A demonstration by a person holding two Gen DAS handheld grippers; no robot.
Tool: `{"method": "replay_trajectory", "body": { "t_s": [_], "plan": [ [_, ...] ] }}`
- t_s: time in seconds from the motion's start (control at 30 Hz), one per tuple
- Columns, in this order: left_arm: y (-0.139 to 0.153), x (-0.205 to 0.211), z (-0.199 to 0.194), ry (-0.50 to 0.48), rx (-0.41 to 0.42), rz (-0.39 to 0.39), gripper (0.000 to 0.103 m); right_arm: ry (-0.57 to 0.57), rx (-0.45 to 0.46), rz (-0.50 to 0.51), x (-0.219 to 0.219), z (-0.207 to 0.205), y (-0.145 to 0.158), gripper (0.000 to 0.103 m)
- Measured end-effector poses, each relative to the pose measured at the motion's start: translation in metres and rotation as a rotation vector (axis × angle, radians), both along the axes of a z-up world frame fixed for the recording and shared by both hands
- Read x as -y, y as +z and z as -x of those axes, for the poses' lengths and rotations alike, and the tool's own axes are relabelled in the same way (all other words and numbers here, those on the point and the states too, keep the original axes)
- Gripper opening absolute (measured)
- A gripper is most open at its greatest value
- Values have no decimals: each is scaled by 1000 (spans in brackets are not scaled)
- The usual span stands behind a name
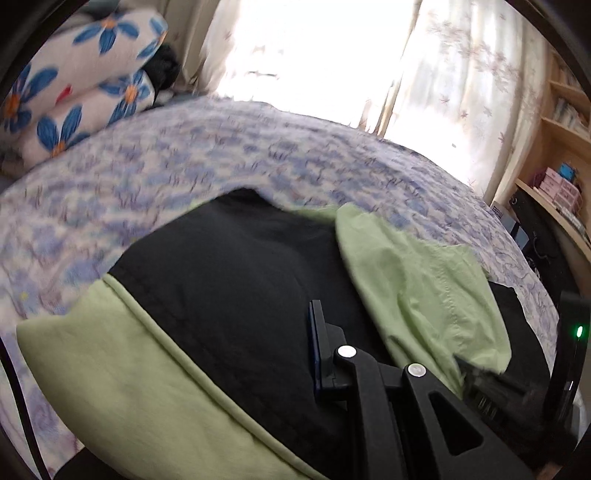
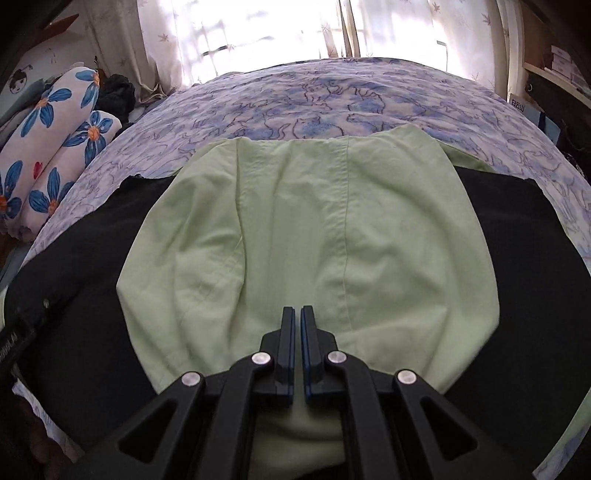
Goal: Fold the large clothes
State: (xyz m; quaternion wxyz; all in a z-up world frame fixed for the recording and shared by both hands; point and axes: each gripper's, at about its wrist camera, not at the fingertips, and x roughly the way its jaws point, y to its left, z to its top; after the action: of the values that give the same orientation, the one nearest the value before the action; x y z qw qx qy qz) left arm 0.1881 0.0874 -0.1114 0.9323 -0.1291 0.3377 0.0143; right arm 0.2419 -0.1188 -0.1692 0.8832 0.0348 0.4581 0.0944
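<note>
A: R gripper (image 2: 297, 314), jaws?
B: Pressed together, only a thin slit left, nothing between them. It hangs over the light green cloth (image 2: 306, 229), tips pointing down at it.
A: L gripper (image 1: 334, 332)?
B: Only one finger clear in the left wrist view, the other lost at the blurred right edge. Jaws closed; whether fabric is pinched there, can't tell.
A: Where's the garment?
B: Black jacket (image 2: 77, 302), light green lining, spread flat on the bed (image 2: 332, 96). Green cloth lies folded over its middle, black showing on both sides. In the left view a green band (image 1: 122, 369) runs along the jacket's near edge.
A: Bkgd?
B: Flower-print rolled bedding (image 2: 55, 147) at the bed's left side, curtains (image 2: 258, 33) w/ bright window behind, shelves (image 1: 561, 122) on the right.
</note>
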Motion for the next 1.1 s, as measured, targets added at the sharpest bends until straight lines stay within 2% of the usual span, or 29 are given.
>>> {"method": "replay_trajectory", "body": {
  "t_s": [0.1, 0.17, 0.4, 0.47, 0.53, 0.67, 0.77, 0.83, 0.9, 1.03, 1.1],
  "plan": [
    [30, 31, 1, -52, 72, -84, 8, -19, 17, -58, 9, 17, -1, 3],
    [49, 53, -1, -98, 112, -110, 7, -35, 12, -113, 17, 21, -1, 3],
    [91, 142, -5, -255, 199, -173, 7, -100, -50, -427, 73, 50, 5, 3],
    [95, 168, -2, -301, 215, -189, 7, -144, -40, -460, 96, 69, 11, 3],
    [96, 196, 3, -353, 223, -202, 7, -210, -3, -443, 121, 90, 17, 3],
    [87, 259, 12, -476, 210, -213, 8, -405, 93, -347, 179, 129, 30, 3],
    [67, 308, 23, -583, 174, -226, 8, -531, 118, -301, 213, 150, 31, 3],
    [45, 337, 28, -655, 124, -253, 9, -589, 110, -281, 231, 159, 28, 3],
    [15, 361, 27, -700, 35, -306, 10, -621, 80, -258, 241, 162, 21, 3],
    [-19, 373, 23, -728, -106, -373, 26, -650, 7, -322, 257, 167, 5, 3],
    [-17, 366, 25, -748, -133, -350, 37, -648, 6, -327, 260, 168, 4, 3]
  ]
}}
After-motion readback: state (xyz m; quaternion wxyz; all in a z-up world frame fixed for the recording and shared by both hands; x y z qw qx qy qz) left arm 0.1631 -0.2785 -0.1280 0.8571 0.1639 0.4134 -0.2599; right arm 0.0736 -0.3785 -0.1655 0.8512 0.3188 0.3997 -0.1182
